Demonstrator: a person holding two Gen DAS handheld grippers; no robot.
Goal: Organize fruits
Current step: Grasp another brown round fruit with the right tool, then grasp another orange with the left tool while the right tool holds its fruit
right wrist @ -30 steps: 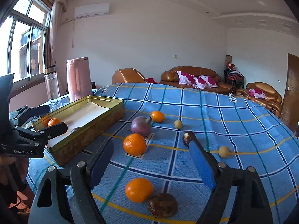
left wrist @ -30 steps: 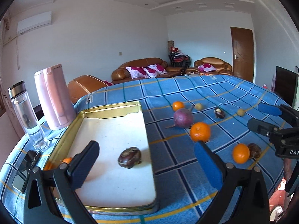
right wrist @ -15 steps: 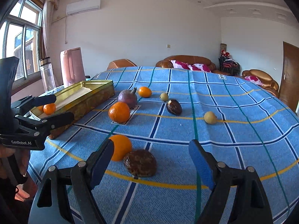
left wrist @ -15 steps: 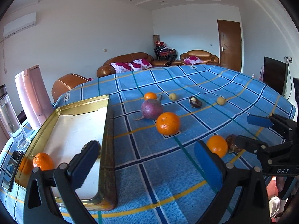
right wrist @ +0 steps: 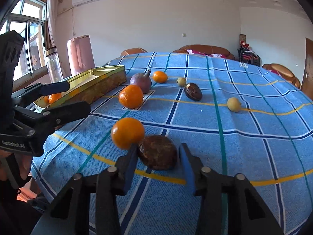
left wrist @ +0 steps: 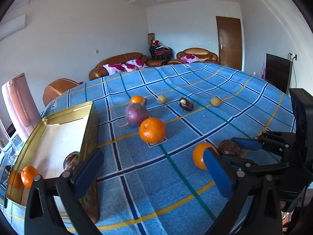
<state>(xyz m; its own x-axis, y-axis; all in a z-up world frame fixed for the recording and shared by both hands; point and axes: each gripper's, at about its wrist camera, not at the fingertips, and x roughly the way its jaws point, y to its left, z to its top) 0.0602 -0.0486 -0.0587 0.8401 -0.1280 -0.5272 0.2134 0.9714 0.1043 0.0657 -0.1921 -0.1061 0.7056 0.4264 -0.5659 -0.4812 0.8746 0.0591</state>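
Working over the blue checked counter (right wrist: pixel 244 148), I note the gold tin tray (left wrist: pixel 87 125) at left holding one orange and one dark fruit. My left gripper (left wrist: pixel 154 175) hangs open, empty. My right gripper (right wrist: pixel 157 161) has just been closing around the brown fruit (right wrist: pixel 157 152); contact unclear. An orange (right wrist: pixel 127 132) touches that fruit.

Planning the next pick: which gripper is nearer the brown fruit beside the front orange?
Right. The right gripper straddles the brown fruit, jaws closing around it; the left gripper hangs open by the tin.
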